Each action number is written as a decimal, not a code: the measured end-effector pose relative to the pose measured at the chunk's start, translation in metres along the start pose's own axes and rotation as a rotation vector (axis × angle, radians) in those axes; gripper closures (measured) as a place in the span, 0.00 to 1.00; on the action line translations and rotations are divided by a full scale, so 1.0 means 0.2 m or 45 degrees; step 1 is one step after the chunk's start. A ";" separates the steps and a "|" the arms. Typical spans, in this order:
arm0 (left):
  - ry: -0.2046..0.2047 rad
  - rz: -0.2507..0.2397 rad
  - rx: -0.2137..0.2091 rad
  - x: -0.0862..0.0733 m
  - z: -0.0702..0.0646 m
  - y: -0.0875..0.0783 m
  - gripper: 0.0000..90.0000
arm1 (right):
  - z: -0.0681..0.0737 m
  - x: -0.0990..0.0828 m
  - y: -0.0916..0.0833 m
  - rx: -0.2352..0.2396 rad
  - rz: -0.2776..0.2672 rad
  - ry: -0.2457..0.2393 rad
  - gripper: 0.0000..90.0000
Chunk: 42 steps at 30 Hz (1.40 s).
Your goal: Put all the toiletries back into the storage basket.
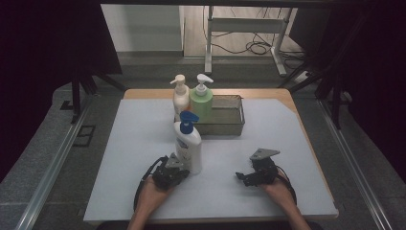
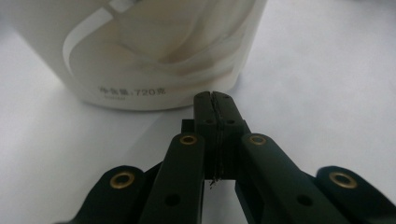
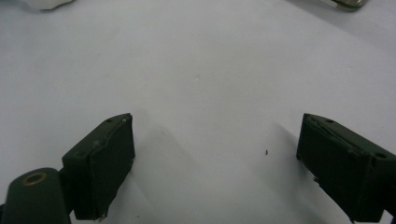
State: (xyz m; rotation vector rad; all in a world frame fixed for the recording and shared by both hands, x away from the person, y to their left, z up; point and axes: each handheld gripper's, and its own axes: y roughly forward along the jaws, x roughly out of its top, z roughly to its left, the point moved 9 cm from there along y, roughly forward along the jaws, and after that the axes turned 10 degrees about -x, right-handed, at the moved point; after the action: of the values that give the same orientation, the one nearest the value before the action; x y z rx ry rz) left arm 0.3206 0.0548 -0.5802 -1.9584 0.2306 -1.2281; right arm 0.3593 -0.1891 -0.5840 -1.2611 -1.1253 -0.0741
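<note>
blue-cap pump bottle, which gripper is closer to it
Left. The left gripper sits shut right at the base of the blue-cap pump bottle. The right gripper rests open on the mat, well off to its right.

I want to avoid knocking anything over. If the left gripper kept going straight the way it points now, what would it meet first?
Most likely the white pump bottle with the blue top. The left gripper has its fingers shut, aimed at the bottle's base just ahead; whether they already touch it is unclear.
</note>
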 end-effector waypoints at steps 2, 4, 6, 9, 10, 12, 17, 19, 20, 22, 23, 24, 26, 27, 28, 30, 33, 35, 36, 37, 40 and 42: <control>0.001 -0.002 -0.002 0.01 0.00 0.01 0.99 | 0.00 0.00 0.00 -0.001 0.000 -0.001 0.12; -0.002 -0.003 -0.003 0.00 -0.01 0.00 0.99 | 0.00 0.00 0.00 -0.001 -0.001 -0.004 0.13; -0.002 -0.002 -0.006 0.00 -0.01 0.00 0.98 | 0.00 0.00 0.00 -0.001 -0.001 -0.004 0.13; -0.002 -0.009 -0.001 0.00 0.00 -0.01 0.95 | 0.00 0.00 0.00 -0.001 0.000 -0.006 0.13; -0.004 -0.013 0.004 0.00 0.00 -0.02 0.93 | 0.00 0.00 0.00 -0.001 0.000 -0.007 0.13; -0.011 -0.022 0.009 -0.01 0.00 -0.03 0.91 | 0.00 0.00 0.00 0.003 0.000 -0.007 0.13; -0.027 -0.024 0.030 -0.03 0.01 -0.04 0.84 | 0.01 0.01 -0.01 0.009 -0.004 -0.012 0.14; -0.022 -0.021 0.039 -0.04 0.01 -0.04 0.81 | 0.01 0.01 -0.01 0.010 -0.010 -0.011 0.13; -0.023 -0.019 0.046 -0.04 0.02 -0.05 0.80 | 0.01 0.01 -0.01 0.013 -0.012 -0.010 0.13; -0.028 -0.021 0.057 -0.05 0.02 -0.06 0.79 | 0.01 0.02 -0.02 0.023 -0.018 -0.004 0.13; -0.036 -0.026 0.059 -0.05 0.02 -0.06 0.78 | 0.01 0.02 -0.02 0.026 -0.025 -0.001 0.13; -0.040 -0.029 0.059 -0.06 0.02 -0.07 0.77 | 0.02 0.03 -0.03 0.034 -0.028 0.002 0.13; -0.049 -0.031 0.070 -0.07 0.03 -0.08 0.75 | 0.02 0.04 -0.04 0.042 -0.036 0.010 0.13; -0.061 -0.033 0.076 -0.08 0.03 -0.09 0.73 | 0.02 0.04 -0.04 0.050 -0.042 0.008 0.13; -0.072 -0.040 0.081 -0.09 0.03 -0.09 0.72 | 0.03 0.05 -0.04 0.054 -0.043 0.007 0.12; -0.076 -0.045 0.092 -0.10 0.03 -0.10 0.69 | 0.03 0.06 -0.05 0.062 -0.050 0.008 0.12; -0.097 -0.055 0.118 -0.11 0.04 -0.12 0.64 | 0.05 0.07 -0.06 0.079 -0.064 -0.002 0.11; -0.104 -0.060 0.137 -0.12 0.04 -0.12 0.60 | 0.06 0.08 -0.07 0.099 -0.074 -0.008 0.11; -0.103 -0.056 0.152 -0.13 0.05 -0.13 0.58 | 0.06 0.09 -0.07 0.103 -0.080 -0.010 0.11; -0.107 -0.057 0.161 -0.13 0.05 -0.13 0.56 | 0.07 0.09 -0.07 0.114 -0.089 -0.005 0.11; -0.114 -0.060 0.180 -0.14 0.05 -0.14 0.49 | 0.09 0.11 -0.08 0.139 -0.106 0.011 0.12; -0.116 -0.063 0.191 -0.14 0.06 -0.13 0.45 | 0.09 0.12 -0.09 0.141 -0.114 0.008 0.13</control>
State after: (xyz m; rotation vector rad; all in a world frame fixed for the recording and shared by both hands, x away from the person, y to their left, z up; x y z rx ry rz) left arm 0.3086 0.0937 -0.5830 -1.8938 0.0428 -1.1503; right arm 0.3502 -0.1691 -0.5570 -1.1119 -1.1645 -0.0819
